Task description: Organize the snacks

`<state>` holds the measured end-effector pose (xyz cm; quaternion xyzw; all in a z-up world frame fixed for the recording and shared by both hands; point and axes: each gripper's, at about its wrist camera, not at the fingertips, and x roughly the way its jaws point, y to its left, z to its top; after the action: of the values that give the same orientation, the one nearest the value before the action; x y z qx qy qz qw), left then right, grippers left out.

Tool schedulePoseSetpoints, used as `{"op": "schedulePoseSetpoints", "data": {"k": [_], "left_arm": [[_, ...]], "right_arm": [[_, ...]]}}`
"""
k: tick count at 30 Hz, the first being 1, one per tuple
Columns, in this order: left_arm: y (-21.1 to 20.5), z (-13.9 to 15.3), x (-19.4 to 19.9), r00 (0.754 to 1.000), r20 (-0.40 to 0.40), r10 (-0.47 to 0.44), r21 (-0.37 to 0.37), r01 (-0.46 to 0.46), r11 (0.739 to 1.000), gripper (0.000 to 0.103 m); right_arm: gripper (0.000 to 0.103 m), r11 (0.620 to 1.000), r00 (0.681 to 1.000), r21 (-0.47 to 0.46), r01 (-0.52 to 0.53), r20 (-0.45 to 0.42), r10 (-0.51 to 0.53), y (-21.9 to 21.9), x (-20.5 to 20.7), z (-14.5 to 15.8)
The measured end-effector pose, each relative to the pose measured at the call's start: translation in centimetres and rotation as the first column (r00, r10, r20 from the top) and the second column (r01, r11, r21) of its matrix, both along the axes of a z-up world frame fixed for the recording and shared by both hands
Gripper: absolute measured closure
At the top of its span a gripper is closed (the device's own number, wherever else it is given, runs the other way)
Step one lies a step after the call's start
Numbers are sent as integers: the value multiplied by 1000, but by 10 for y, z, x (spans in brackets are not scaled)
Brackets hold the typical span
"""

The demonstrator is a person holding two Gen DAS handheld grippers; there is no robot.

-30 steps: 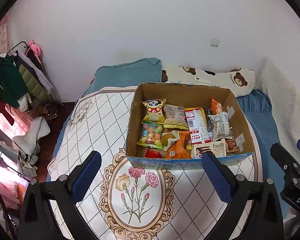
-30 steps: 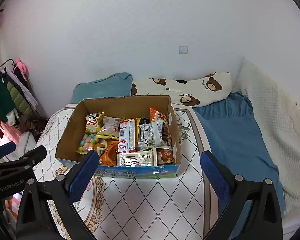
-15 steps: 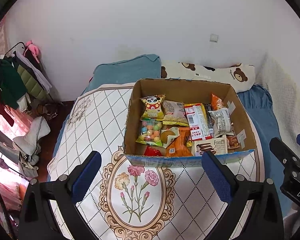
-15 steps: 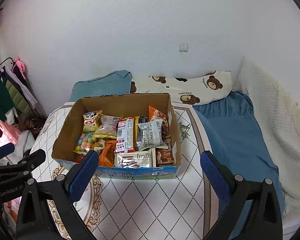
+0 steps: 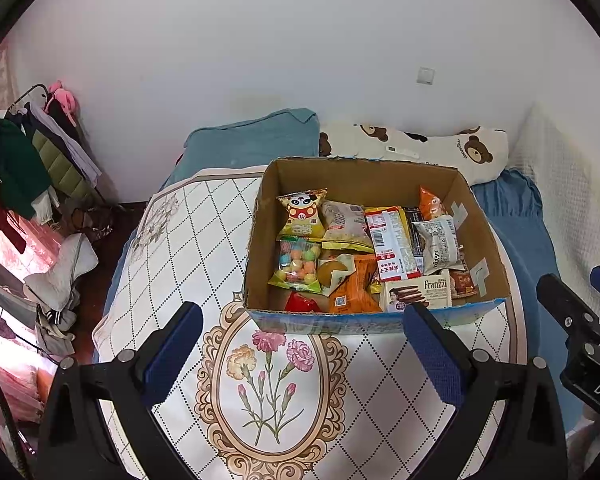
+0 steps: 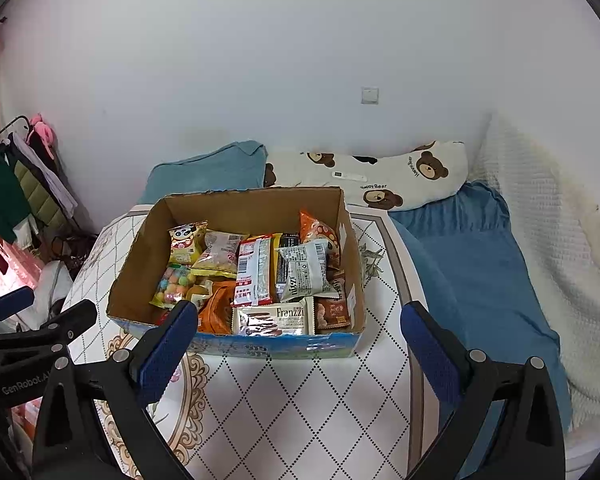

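An open cardboard box stands on a patterned bed cover and holds several snack packets. Among them are a yellow panda bag, a bag of coloured candy balls, a red-and-white packet, a grey-white packet and a Franzzi packet. My left gripper is open and empty in front of the box. My right gripper is open and empty in front of the box's right half.
The floral quilted cover lies on a blue bed. A teal pillow and a bear-print pillow lie behind the box. A white blanket is at the right; a clothes rack stands at the left.
Both views have edged a little closer and higher toward the box. Both grippers stay open and empty, and the snacks have not moved.
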<state>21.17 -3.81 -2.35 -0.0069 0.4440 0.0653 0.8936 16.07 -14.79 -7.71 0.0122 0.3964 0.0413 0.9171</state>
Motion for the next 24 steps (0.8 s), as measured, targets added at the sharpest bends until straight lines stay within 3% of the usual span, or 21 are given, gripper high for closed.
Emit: {"op": "schedulePoseSetpoints", "data": {"k": [24], "left_arm": [[-4, 10, -3, 999, 17, -28, 7, 28, 1000, 0]], "right_arm": [[0, 1000, 1000, 0, 10, 13, -10, -4, -7, 7]]}}
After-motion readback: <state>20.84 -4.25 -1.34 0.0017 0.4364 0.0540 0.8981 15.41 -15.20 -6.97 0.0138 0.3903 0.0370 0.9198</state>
